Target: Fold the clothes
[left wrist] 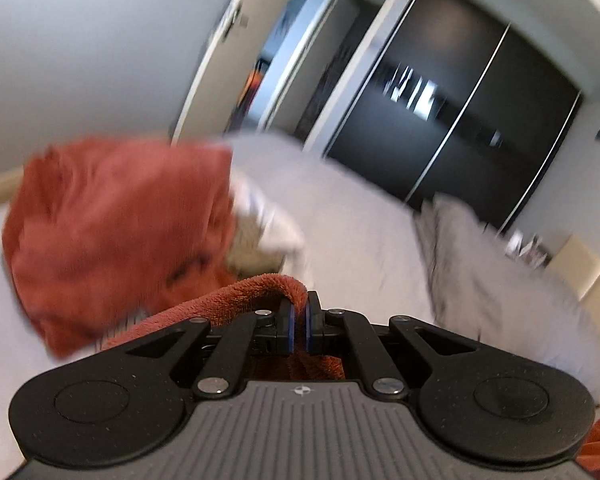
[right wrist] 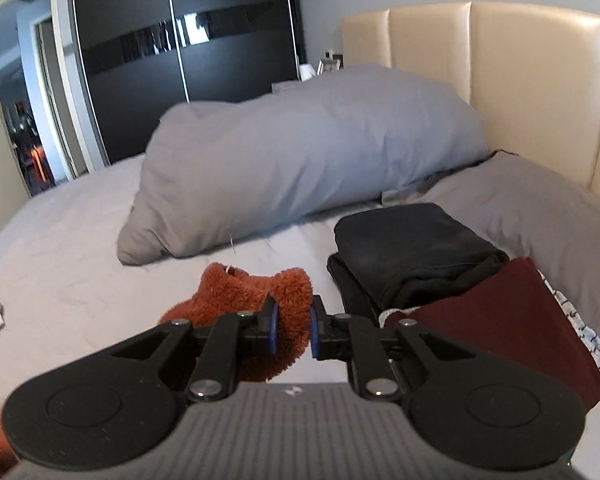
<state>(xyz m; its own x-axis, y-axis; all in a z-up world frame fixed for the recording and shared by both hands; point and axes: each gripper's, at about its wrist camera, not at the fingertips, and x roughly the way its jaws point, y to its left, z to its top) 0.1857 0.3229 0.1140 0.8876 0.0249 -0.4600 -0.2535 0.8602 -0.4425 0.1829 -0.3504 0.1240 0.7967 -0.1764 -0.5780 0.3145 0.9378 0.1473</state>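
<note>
A fuzzy rust-orange garment (left wrist: 112,236) hangs blurred over the grey bed, filling the left of the left wrist view. My left gripper (left wrist: 299,322) is shut on a thin fold of its edge, which loops up and over the left finger. In the right wrist view my right gripper (right wrist: 292,328) is shut on a thick bunch of the same orange garment (right wrist: 256,300), held just above the sheet (right wrist: 60,248). A folded black garment (right wrist: 412,248) and a folded maroon garment (right wrist: 500,320) lie stacked to the right of it.
A large grey pillow (right wrist: 300,160) lies across the bed before a cream padded headboard (right wrist: 500,80). Light crumpled clothing (left wrist: 260,232) sits behind the orange garment. A patterned white cloth (right wrist: 592,340) lies at the far right. Dark sliding wardrobe doors (right wrist: 180,40) stand beyond the bed.
</note>
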